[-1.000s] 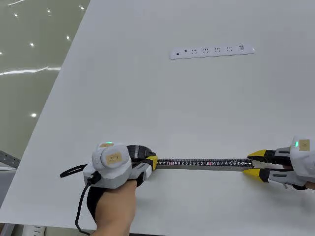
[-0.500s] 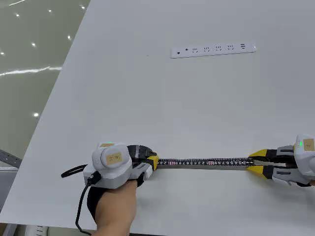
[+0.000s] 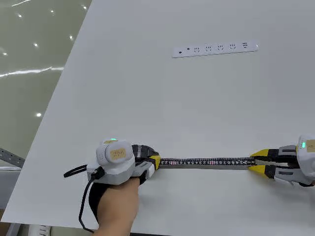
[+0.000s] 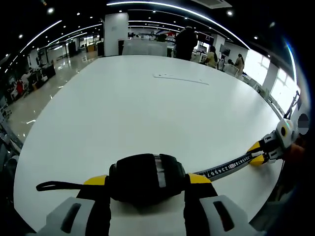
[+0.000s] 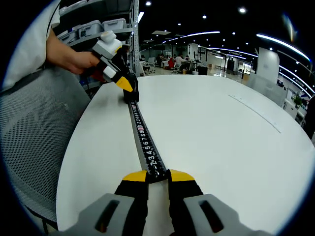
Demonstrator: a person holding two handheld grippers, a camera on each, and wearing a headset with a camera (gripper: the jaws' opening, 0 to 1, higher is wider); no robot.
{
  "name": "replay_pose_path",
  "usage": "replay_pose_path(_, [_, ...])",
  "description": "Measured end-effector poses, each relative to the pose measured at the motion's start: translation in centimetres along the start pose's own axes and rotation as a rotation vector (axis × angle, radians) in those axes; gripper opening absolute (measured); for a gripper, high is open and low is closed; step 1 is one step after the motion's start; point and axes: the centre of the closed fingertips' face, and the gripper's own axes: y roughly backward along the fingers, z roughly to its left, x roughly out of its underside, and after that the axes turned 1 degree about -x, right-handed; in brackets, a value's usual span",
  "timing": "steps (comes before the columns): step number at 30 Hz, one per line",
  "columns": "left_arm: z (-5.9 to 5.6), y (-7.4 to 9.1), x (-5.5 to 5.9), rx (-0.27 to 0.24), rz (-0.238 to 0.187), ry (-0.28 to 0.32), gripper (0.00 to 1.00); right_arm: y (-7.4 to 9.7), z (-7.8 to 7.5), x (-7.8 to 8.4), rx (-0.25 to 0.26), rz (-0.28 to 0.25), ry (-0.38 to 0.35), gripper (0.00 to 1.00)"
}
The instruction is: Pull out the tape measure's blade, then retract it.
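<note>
2 tongs at work: left tongs (image 3: 152,164) and right tongs (image 3: 260,163), well apart along the near edge of the white table (image 3: 172,98).
Left tongs: clamped on the tape measure case (image 4: 146,177), 1 yellow jaw on each flank; the case sits on the table.
Right tongs: jaws pinched narrow on the tip of the blade (image 3: 206,162), at the low numbers.
Blade: drawn out straight between my 2 tongs, printed side up, low along the table; I cannot tell if it touches all the way.
Strap (image 3: 74,172): black loop trailing from the case, on the side away from the blade.
Power strip (image 3: 215,48): far side of the table, well apart from the work.
Stage, my guess: pull-out done or nearly so; retraction not yet begun.
Handling, my guess: case hard, rounded, compact, likely slick, so grip it across the broad flanks. Blade thin and springy, stiff lengthwise, quick to kink if bent sideways, edges sharp.
Hold: blade at its end only, flat between the pads.
Risk: release at full draw could whip the tip home; I would walk it back.
</note>
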Motion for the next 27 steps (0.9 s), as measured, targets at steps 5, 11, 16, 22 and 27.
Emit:
replay_pose_path(5, [0.0,0.0,0.0,0.002,-0.003,0.002,0.57,-1.0,0.3,-0.6,-0.020,-0.010,0.008,0.13])
replay_pose_path(11, [0.0,0.1,0.0,0.005,-0.006,0.003,0.57,-1.9,0.6,-1.1,-0.040,-0.036,-0.004,0.13])
replay_pose_path(16, [0.0,0.1,0.0,0.008,-0.005,0.003,0.57,-2.8,1.3,-2.0,-0.061,-0.062,-0.009,0.13])
replay_pose_path(22, [-0.1,0.1,0.0,0.009,-0.004,0.004,0.57,-3.3,1.4,-2.5,-0.066,-0.075,-0.007,0.13])
replay_pose_path(27, [-0.1,0.1,0.0,0.011,-0.010,0.004,0.57,-3.6,1.8,-2.9,-0.085,-0.090,-0.007,0.13])
